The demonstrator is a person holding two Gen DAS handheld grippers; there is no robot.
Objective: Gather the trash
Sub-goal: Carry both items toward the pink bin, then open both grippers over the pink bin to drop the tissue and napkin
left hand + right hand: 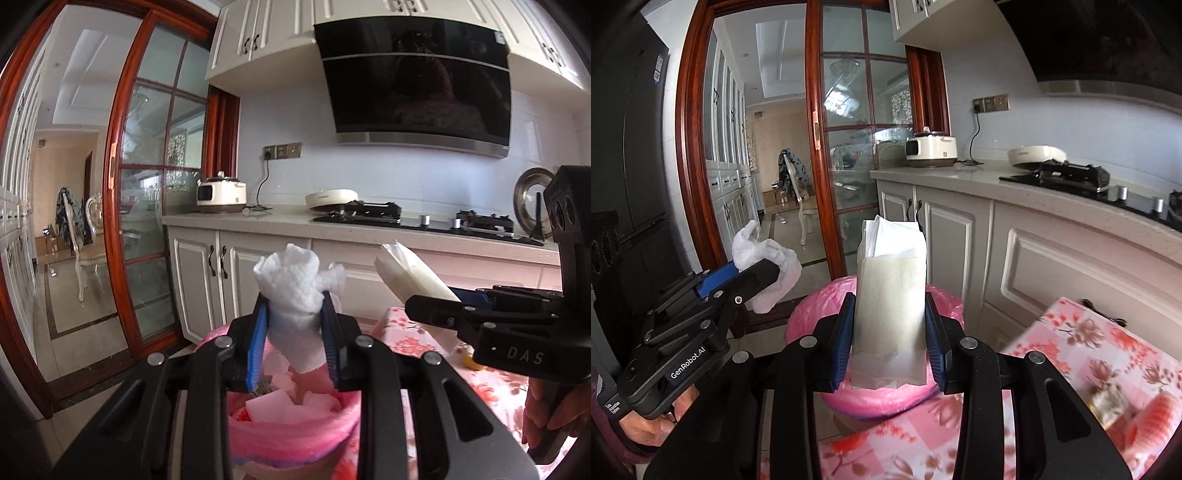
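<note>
Black gripper arms fill the near edge of both wrist views, held above a table with a pink floral tablecloth [1089, 347] that lies at the right. Behind it, a long run of white kitchen cabinets [207, 266] under a pale countertop [258, 218] crosses the far side, with a black range hood [417, 81] above a gas hob [424, 219] and a wood-framed glass sliding door [147, 184] at the left. A pink-lined trash bin [295, 413] sits directly below both tools, already holding white scraps. The left gripper [295, 321] pinches a crumpled white paper towel [291, 284] between its blue pads, over the bin's opening. The right gripper [890, 332] clamps a flat folded paper packet [890, 288], standing upright between its pads, above the bin's near rim. A cream rice cooker [221, 195] rests far left on the counter.
</note>
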